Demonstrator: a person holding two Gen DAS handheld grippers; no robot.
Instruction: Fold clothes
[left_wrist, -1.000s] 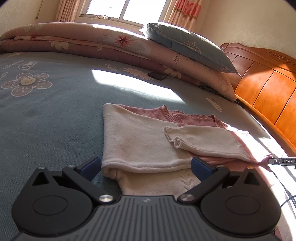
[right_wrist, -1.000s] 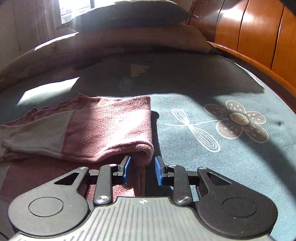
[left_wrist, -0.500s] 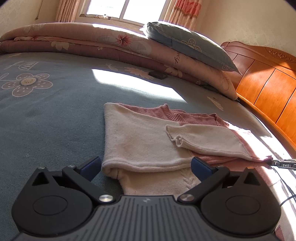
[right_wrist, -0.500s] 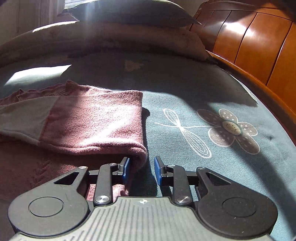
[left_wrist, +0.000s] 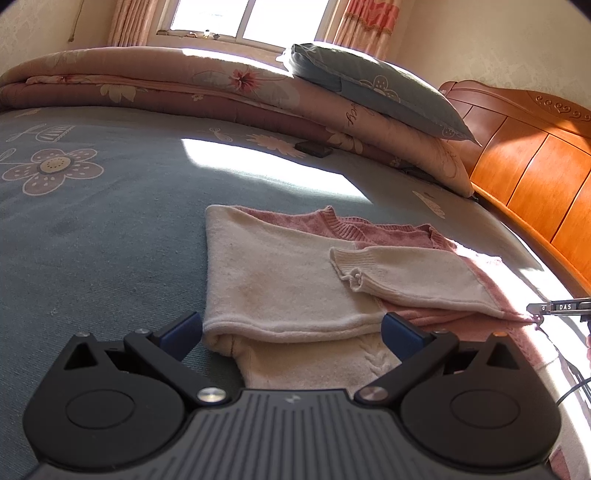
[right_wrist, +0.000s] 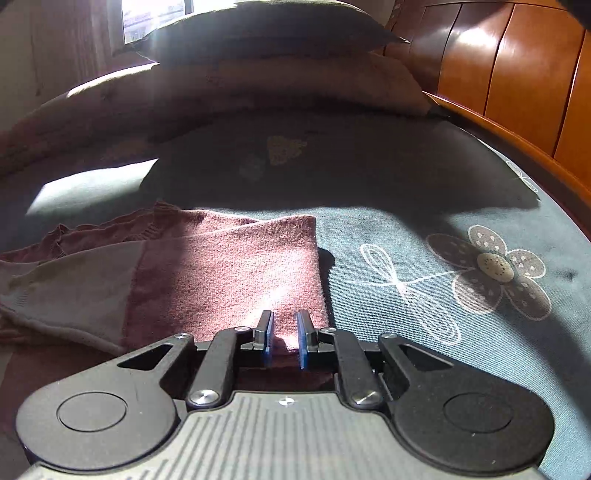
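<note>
Sweater (left_wrist: 295, 280), pink and cream, lies partly folded on the blue flowered bedspread (left_wrist: 92, 229) of the bed, near the wooden headboard (left_wrist: 535, 177). Left tongs (left_wrist: 291, 330) hang spread wide over its near cream hem, pads clear of the knit. Right tongs (right_wrist: 284, 339) are pinched nearly closed on the pink folded edge at the sweater's far side.
</note>
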